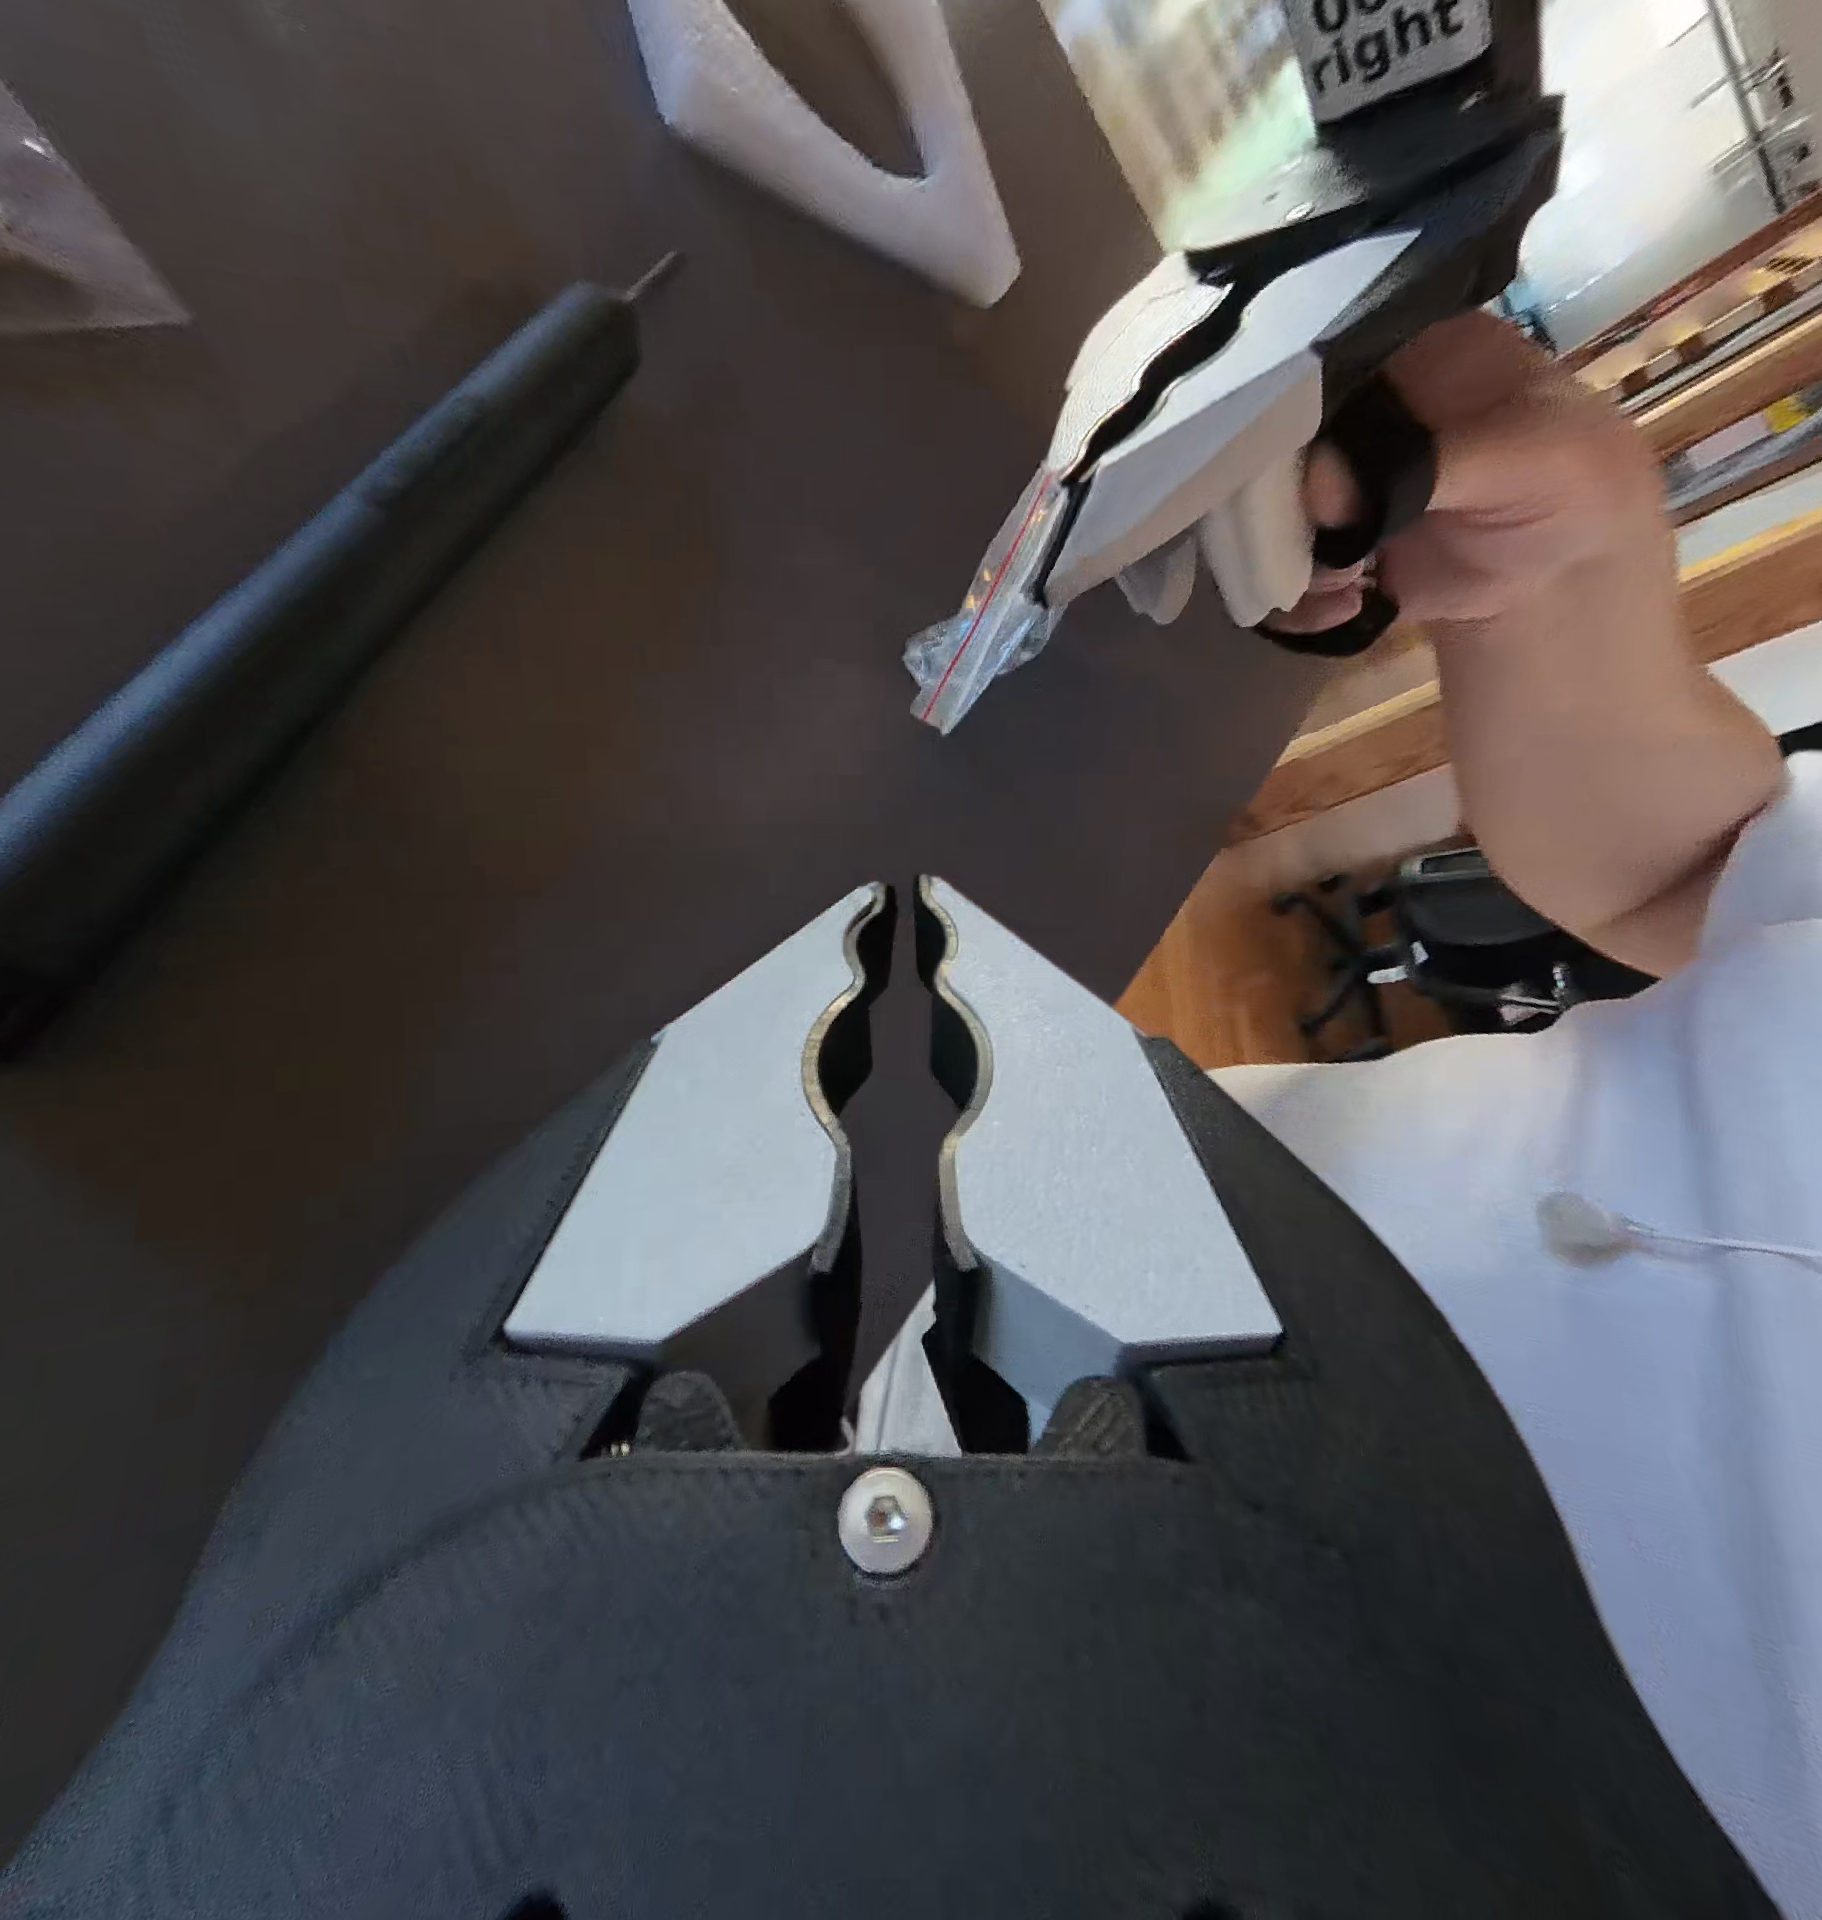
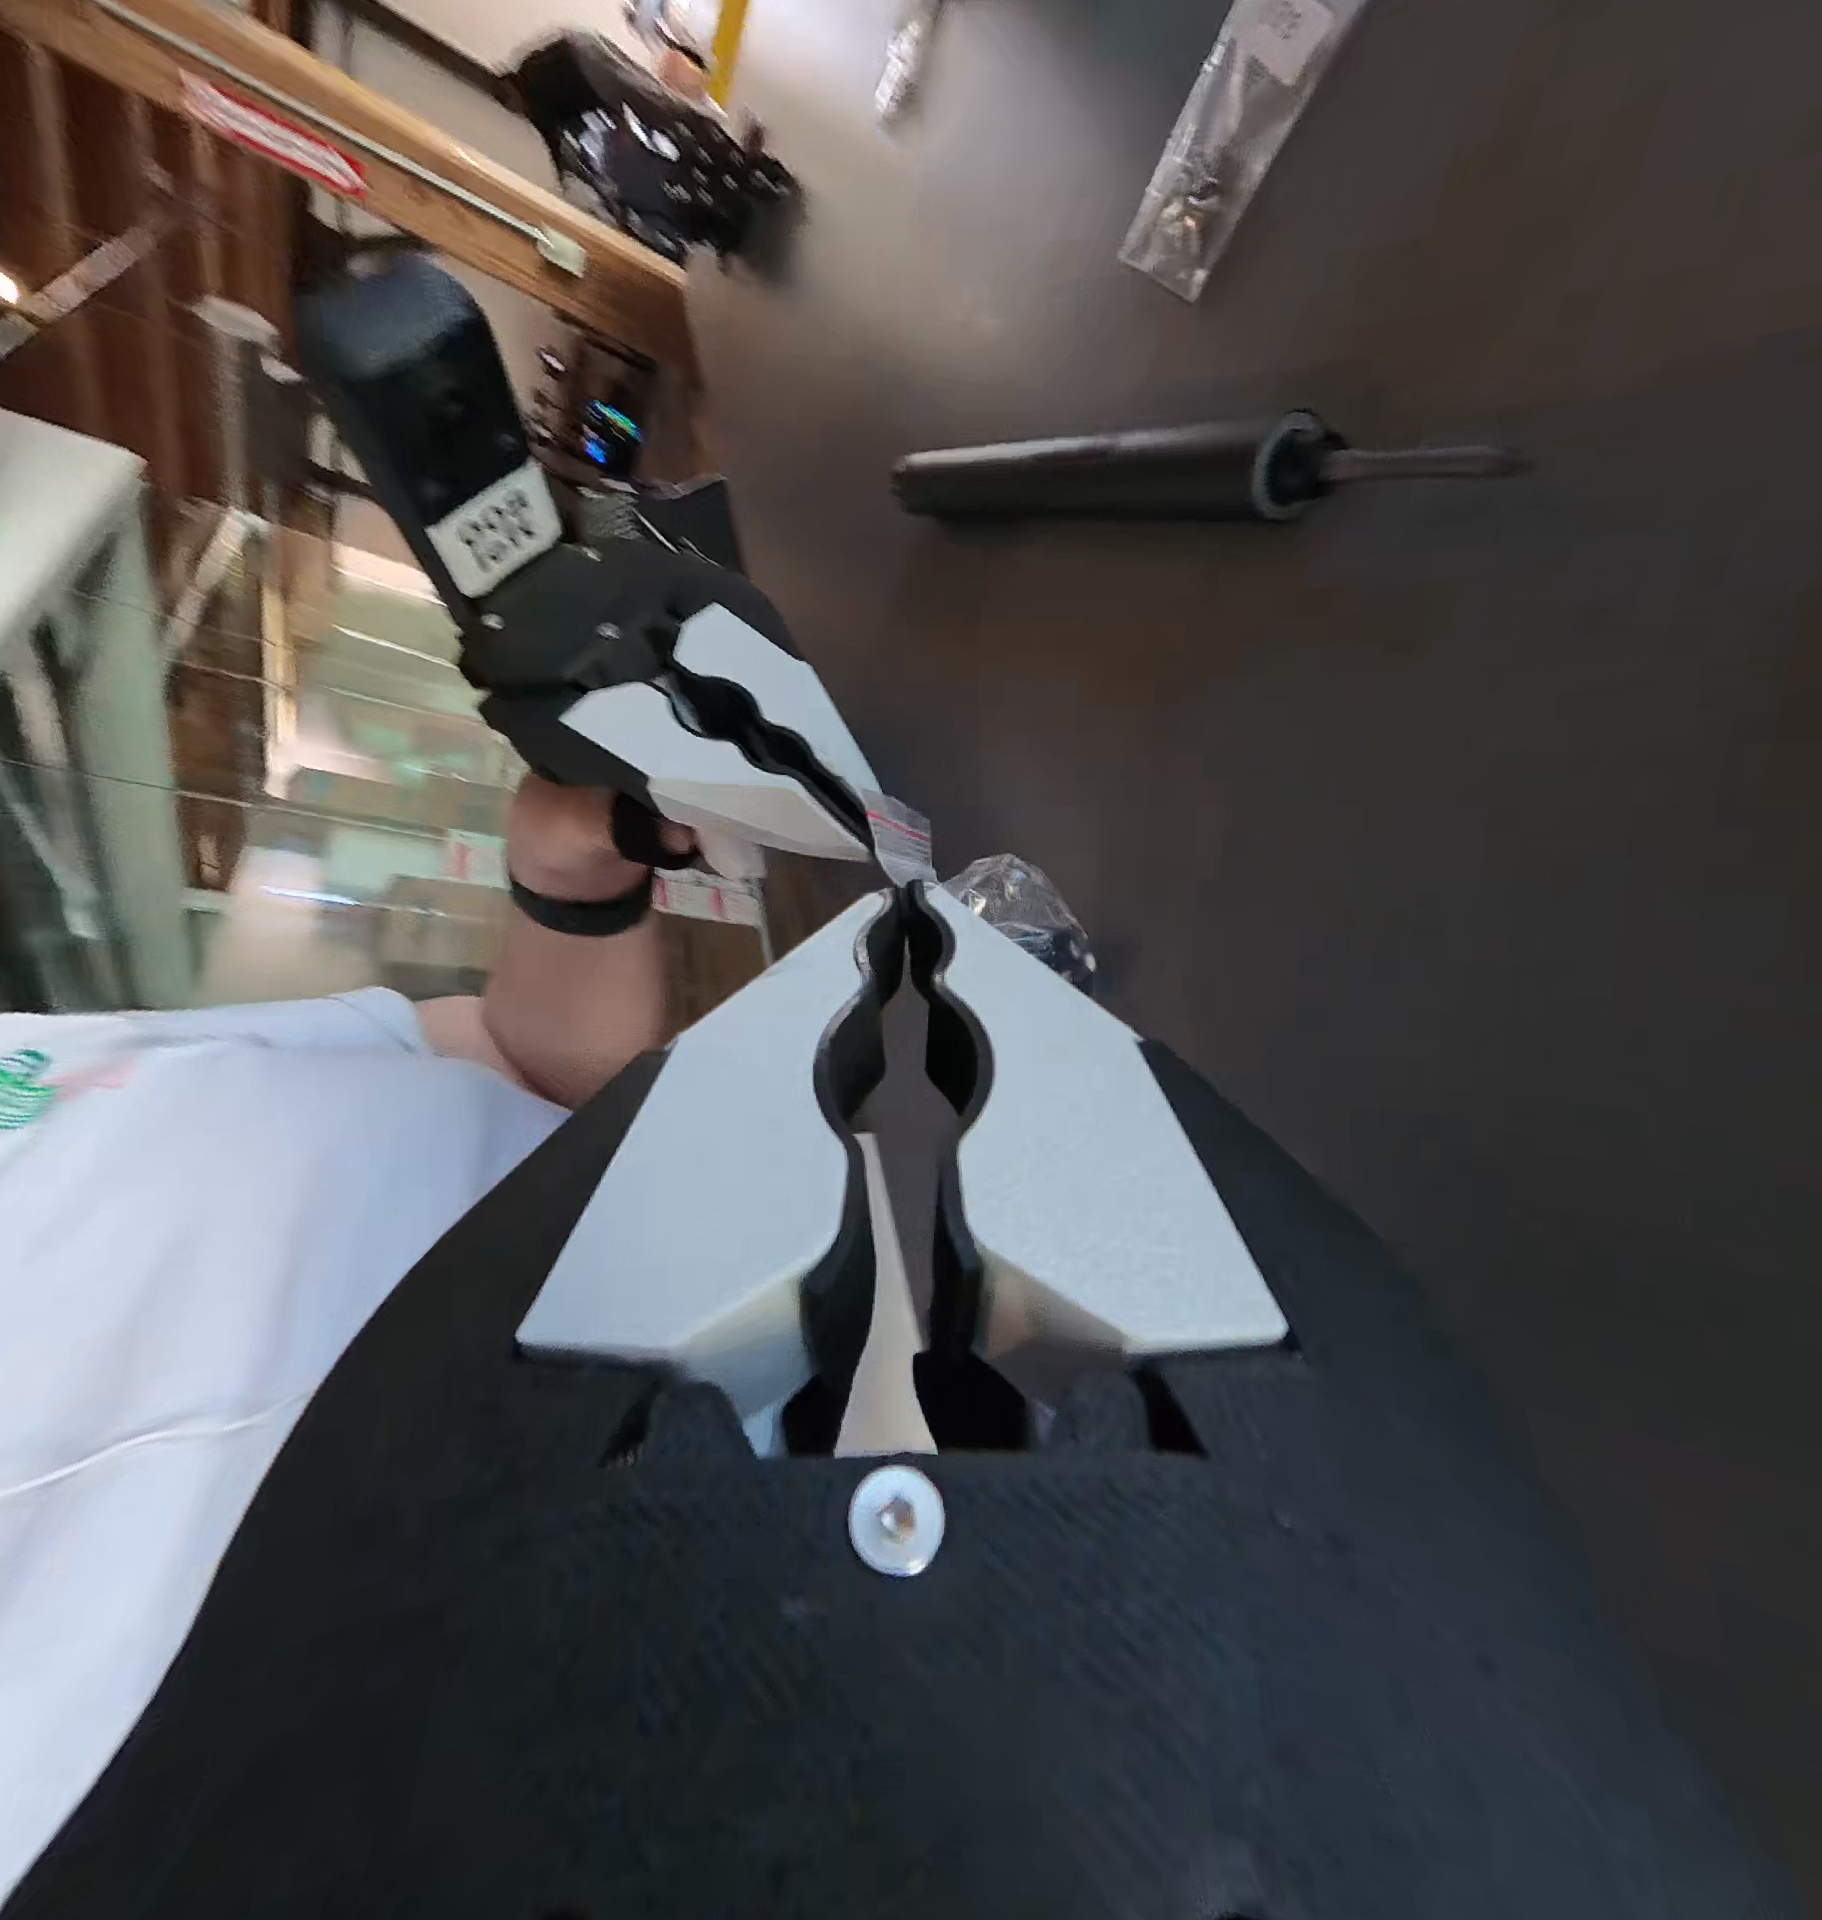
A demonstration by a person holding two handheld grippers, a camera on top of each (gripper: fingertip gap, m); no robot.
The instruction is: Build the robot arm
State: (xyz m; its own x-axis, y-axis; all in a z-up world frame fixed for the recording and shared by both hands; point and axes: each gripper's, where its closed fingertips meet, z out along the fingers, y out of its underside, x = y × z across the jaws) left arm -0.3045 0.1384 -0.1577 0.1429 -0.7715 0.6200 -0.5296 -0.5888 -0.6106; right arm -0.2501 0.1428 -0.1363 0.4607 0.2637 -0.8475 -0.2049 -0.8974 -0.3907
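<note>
My right gripper (image 2: pixel 907 896) is shut on a small clear zip bag (image 2: pixel 1011 902) with a red line, and holds it above the dark table (image 2: pixel 1406 935). In the left wrist view the right gripper (image 1: pixel 1047 582) shows at the upper right, with the bag (image 1: pixel 974 649) sticking out of its tips. My left gripper (image 1: pixel 905 894) has its jaws almost together with nothing between them, a short way below the bag. In the right wrist view the left gripper (image 2: pixel 867 844) sits close beside the bag's zip edge.
A black cylindrical tool with a thin tip (image 1: pixel 294 644) lies on the table (image 1: pixel 595 810); it also shows in the right wrist view (image 2: pixel 1094 478). A white foam piece (image 1: pixel 834 156) and a clear bag of small parts (image 1: pixel 24 218) (image 2: pixel 1219 145) lie farther off. A person's white shirt (image 1: pixel 1509 1351) is close by. The tips of one gripper are about 7 cm away from the tips of the other. Between my right fingertips and the white foam piece (image 1: pixel 834 156) there is roughly 15 cm.
</note>
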